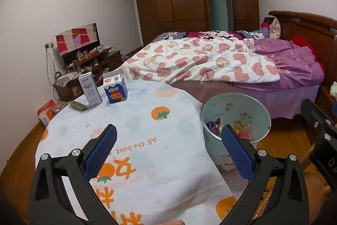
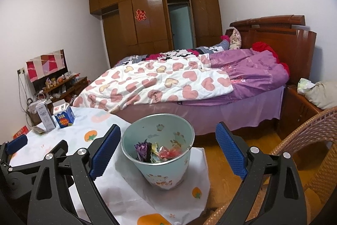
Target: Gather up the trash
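Left wrist view first. Left gripper [image 1: 168,151] spread wide, blue pads [image 1: 101,153] well apart, nothing between them, hovering over the tomato-print tablecloth [image 1: 147,119]. Far across the cloth, near its back edge: a tall grey-white carton [image 1: 90,90] standing upright, a blue carton [image 1: 115,89] just beside it to the right, and a flat green packet [image 1: 80,107] lying at the grey carton's foot. All three well apart from the fingers. To the right, the pale green bin [image 1: 259,117], already holding crumpled wrappers [image 1: 214,125], purple and red among them.

Over to the right wrist view. Right gripper [image 2: 166,151] also fully open and empty, framing the bin [image 2: 145,163] head-on. Wrappers [image 2: 160,153] piled in the bottom. Bin apparently resting on a draped corner of the cloth; hard to tell exactly what lies beneath. Cartons visible again at far left, grey one [image 2: 45,116] and blue one [image 2: 63,115], still on the table.

Judging from this: between pickups, some trash binned, three pieces left. Next move likely a long reach forward and left toward the cartons, probably with the left gripper, closing across a carton's narrow faces without toppling its neighbour. Flat packet likely trickiest, lying low on soft cloth.
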The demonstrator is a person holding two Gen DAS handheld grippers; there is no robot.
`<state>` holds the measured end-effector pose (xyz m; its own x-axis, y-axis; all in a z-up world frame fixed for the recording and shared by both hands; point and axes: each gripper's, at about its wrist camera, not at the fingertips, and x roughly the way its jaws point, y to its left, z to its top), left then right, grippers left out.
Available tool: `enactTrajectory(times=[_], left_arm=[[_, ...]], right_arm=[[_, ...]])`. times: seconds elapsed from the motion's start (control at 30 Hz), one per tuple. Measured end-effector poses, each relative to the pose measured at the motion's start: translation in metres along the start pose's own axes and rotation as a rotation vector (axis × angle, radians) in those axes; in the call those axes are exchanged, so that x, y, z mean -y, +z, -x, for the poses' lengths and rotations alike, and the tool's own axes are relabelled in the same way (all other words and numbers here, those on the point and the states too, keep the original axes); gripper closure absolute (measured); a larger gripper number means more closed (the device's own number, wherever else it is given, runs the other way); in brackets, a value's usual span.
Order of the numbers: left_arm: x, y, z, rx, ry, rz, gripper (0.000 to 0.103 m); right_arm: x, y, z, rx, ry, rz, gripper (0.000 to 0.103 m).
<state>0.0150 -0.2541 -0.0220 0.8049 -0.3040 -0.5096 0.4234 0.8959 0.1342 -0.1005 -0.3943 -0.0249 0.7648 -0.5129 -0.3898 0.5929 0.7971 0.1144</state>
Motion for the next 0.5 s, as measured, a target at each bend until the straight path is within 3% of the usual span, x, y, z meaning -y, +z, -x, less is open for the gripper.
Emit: enactTrajectory(times=[0.5], left_arm=[[0.0024, -0.0034, -0.0046, -0.022, 0.018, -0.021, 0.006]], right_arm=[[-0.0008, -0.0061, -0.0094, -0.073, -0.042, 0.012, 0.012]])
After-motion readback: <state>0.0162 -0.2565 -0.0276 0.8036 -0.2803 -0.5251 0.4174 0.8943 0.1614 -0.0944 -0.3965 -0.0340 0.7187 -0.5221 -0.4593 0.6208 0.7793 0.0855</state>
